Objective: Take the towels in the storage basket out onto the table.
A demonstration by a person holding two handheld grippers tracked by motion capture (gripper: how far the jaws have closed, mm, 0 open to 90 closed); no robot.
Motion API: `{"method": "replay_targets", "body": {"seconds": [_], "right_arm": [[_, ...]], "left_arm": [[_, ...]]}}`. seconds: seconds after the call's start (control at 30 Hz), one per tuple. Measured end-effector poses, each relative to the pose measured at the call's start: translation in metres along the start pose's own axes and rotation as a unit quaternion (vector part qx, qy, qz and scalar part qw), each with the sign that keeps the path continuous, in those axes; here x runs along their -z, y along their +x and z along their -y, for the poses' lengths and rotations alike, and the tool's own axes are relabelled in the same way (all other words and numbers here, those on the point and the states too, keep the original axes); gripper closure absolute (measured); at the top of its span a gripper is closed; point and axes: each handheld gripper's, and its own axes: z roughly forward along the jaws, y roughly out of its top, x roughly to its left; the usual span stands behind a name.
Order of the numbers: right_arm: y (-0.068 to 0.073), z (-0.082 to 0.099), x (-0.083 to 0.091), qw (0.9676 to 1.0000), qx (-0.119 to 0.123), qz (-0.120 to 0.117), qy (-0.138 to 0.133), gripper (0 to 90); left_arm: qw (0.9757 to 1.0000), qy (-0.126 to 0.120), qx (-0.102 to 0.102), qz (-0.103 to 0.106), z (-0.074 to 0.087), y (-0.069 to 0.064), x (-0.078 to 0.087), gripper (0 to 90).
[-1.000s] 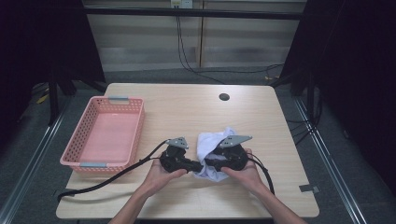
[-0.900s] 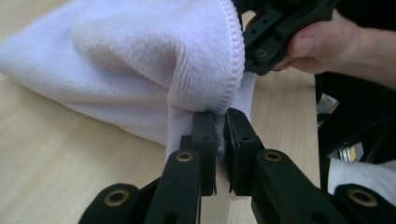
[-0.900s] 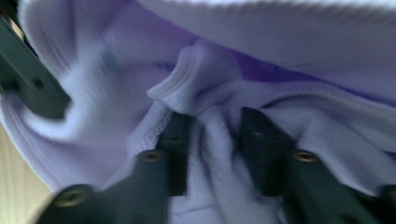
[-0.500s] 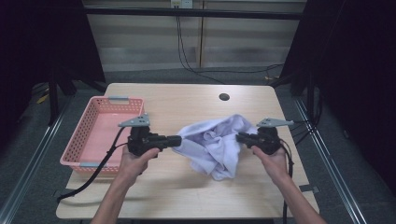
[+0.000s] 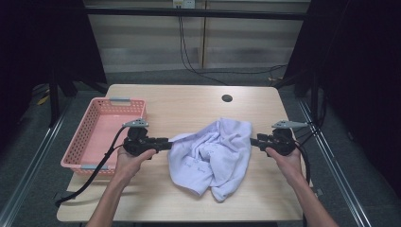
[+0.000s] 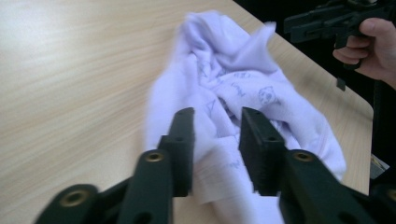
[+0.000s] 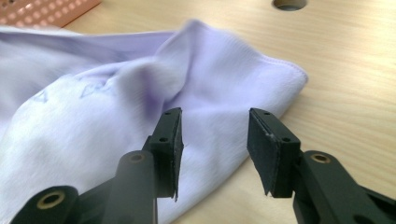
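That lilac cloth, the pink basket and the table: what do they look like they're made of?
The lilac cloth looks like soft knit fabric, probably cotton: matte, it folds limply and carries small printed figures. The pink basket seems to be moulded plastic, with evenly perforated walls and floor. The table appears to be wood or a wood-look laminate: pale grain, smooth and faintly shiny.

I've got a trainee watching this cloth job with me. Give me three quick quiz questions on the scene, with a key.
1. True or false: the left tool is clamped on the lavender cloth.
2. Which lies nearer the pink basket: A, the left tool, or B, the right tool?
3. What is the round dark mark on the table beyond the cloth?

Key
1. False: the jaws of both tools have just been opening, and the cloth lies loose on the table.
2. A.
3. A hole in the tabletop.
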Motion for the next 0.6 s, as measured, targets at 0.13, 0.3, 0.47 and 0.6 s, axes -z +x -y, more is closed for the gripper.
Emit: {"method": "replay_targets", "body": {"seconds": [0.13,0.3,0.47,0.6], "right_arm": [[0.018,0.000,-0.003,0.9992,0.022,-0.035,-0.002,53.3],[0.050,0.001,-0.025,0.9950,0.056,-0.081,0.019,46.8],[0.078,-0.001,-0.049,0.9891,0.082,-0.118,0.033,38.5],[0.094,-0.002,-0.063,0.9856,0.097,-0.133,0.037,33.2]], "left_arm": [[0.9998,0.013,-0.014,0.000,0.000,-0.011,-0.007,56.0],[0.9976,0.060,-0.030,0.015,0.014,-0.022,-0.048,53.1],[0.9953,0.093,-0.025,0.000,0.025,-0.014,-0.076,44.3],[0.9947,0.096,-0.032,-0.014,0.032,-0.012,-0.088,43.1]]}}
